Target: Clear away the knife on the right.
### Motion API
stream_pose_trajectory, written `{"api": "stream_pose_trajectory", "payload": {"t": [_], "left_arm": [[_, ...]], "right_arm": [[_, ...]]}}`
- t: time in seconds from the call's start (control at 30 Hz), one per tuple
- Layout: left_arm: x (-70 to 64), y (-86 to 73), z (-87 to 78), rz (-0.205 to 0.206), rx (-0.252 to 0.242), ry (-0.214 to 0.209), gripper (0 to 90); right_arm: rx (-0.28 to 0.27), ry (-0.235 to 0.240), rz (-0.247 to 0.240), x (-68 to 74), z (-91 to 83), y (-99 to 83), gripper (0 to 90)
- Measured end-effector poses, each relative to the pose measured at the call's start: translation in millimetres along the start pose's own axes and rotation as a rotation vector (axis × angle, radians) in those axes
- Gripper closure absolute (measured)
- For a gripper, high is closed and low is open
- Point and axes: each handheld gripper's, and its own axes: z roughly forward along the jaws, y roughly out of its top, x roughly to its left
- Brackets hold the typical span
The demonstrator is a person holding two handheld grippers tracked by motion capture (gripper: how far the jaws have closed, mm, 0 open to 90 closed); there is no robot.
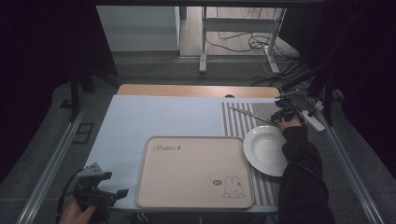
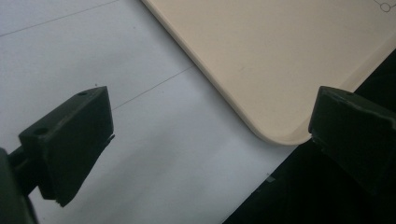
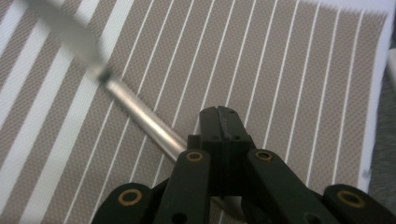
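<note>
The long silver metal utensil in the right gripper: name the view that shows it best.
The right gripper view: the long silver metal utensil runs large and close from the shut right gripper across the striped placemat, though its far end blurs. In the high view it is a thin sliver.

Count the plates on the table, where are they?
1. The white plate sits on the striped placemat, just right of the beige tray, partly hidden under the right forearm. Nothing suggests another is hidden.
</note>
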Motion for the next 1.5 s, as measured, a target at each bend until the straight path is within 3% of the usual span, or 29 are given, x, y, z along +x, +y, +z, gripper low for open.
{"api": "stream_pose_trajectory", "payload": {"t": [0.27,0.37,0.43,0.5,0.53,0.57,0.67,0.77,0.8,0.9,0.97,1.07,1.2,1.33,1.37,1.4,1.5], "left_arm": [[-0.2,0.8,0.9,-0.002,0.006,0.003,1.1],[0.0,0.9,0.7,-0.003,0.007,0.002,1.1],[0.1,0.9,0.7,-0.003,0.007,0.002,1.1],[0.0,0.8,0.9,-0.003,0.006,0.003,1.1],[-0.1,0.8,1.0,-0.002,0.006,0.004,1.1],[-0.1,0.8,1.0,-0.002,0.007,0.004,1.1],[-0.1,0.8,0.8,-0.002,0.008,0.004,1.1],[-0.2,0.8,0.9,-0.002,0.006,0.004,1.1],[-0.1,0.7,0.9,-0.003,0.006,0.003,1.1],[0.3,0.7,0.6,-0.007,0.005,0.001,1.1],[0.6,0.6,0.5,-0.006,0.004,0.001,1.1],[0.5,0.6,0.4,-0.007,0.003,0.000,1.1],[0.7,0.5,0.3,-0.007,0.002,-0.002,1.1],[0.9,0.5,0.4,-0.009,0.000,-0.002,1.1],[1.0,0.5,0.5,-0.010,0.000,-0.003,1.1],[1.0,0.5,0.5,-0.010,0.000,-0.003,1.1],[0.9,0.4,0.5,-0.009,0.001,-0.002,1.1]], "right_arm": [[0.052,0.061,-0.051,5.2,-14.2,-20.0,90.0],[0.053,0.055,-0.040,4.7,-15.4,-19.4,90.0],[-0.001,0.051,0.013,0.6,-19.1,-15.2,74.9],[-0.005,0.054,0.027,-0.6,-19.8,-13.2,70.1],[-0.019,0.043,0.042,-0.7,-20.0,-9.3,60.2],[-0.019,0.043,0.042,-0.7,-20.0,-9.3,60.2],[-0.020,0.047,0.045,1.4,-18.2,-2.8,42.6],[-0.014,0.034,0.043,6.6,-12.7,6.5,18.0],[-0.014,0.034,0.043,6.6,-12.7,6.5,18.0],[-0.001,0.026,0.039,11.7,-7.3,11.6,4.6],[0.014,0.028,0.026,15.0,-3.2,14.5,0.5],[0.050,0.042,0.007,19.3,4.3,17.5,0.0],[0.089,0.021,-0.027,24.4,14.0,18.7,0.0],[0.124,-0.004,-0.096,28.5,18.1,17.8,9.8],[0.118,0.009,-0.120,29.7,15.2,18.9,22.0],[0.118,0.009,-0.120,29.7,15.2,18.9,22.0],[0.126,0.025,-0.158,32.2,9.8,21.6,48.2]]}}
